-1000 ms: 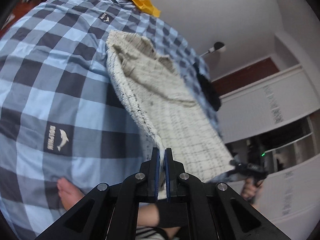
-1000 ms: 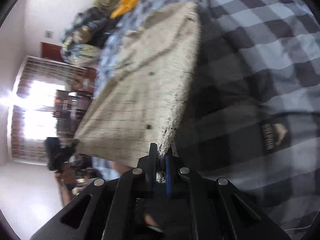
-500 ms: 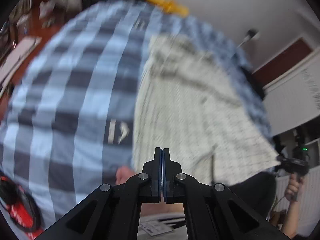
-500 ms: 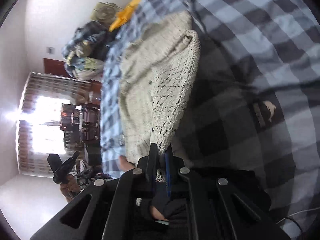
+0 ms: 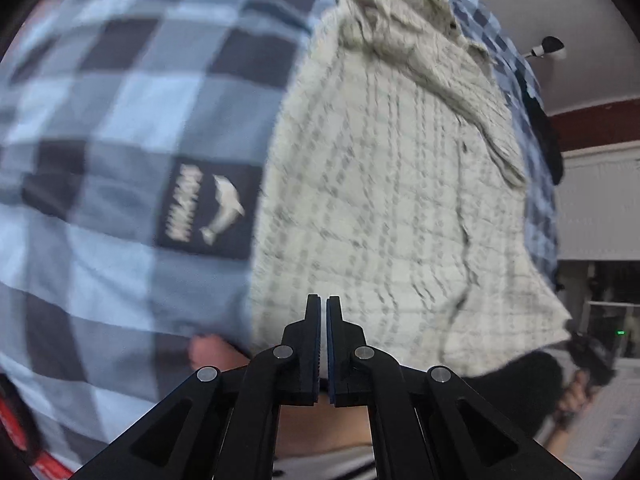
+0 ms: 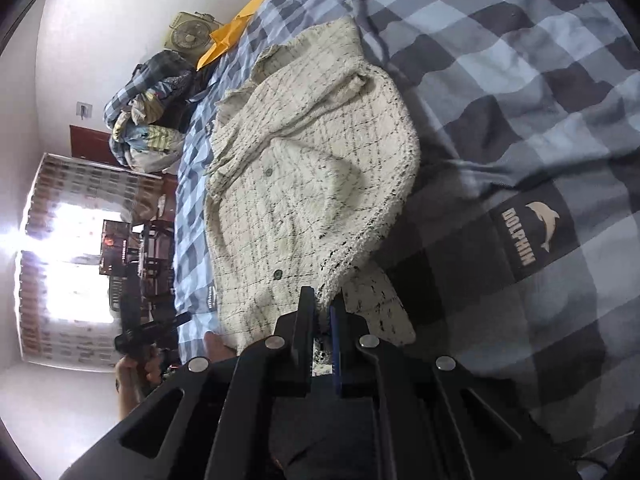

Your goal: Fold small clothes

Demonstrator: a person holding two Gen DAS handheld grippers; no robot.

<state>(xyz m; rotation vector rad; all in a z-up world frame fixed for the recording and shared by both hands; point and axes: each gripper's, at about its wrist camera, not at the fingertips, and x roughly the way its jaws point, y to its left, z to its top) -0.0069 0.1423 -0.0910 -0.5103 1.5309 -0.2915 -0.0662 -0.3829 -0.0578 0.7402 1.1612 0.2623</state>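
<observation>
A cream tweed jacket with thin dark checks [image 5: 392,184] [image 6: 304,184] lies spread on the blue and grey checked bedcover [image 5: 120,92] [image 6: 520,92]. My left gripper [image 5: 323,312] is shut and empty, hovering over the jacket's near hem. My right gripper [image 6: 323,312] is shut on the jacket's near corner, with the hem bunched between its fingers. The left gripper also shows in the right wrist view [image 6: 150,330], held in a hand at the lower left.
A pile of clothes [image 6: 148,120], a yellow bag [image 6: 230,36] and a small fan [image 6: 188,34] sit at the far end of the bed. A bright window [image 6: 76,268] is at the left. A bare foot [image 5: 212,354] lies under the bedcover edge.
My left gripper let go of the jacket's hem and now hangs shut and empty over it. The lifted jacket has dropped flat onto the bed. My right gripper still holds its corner, lower now.
</observation>
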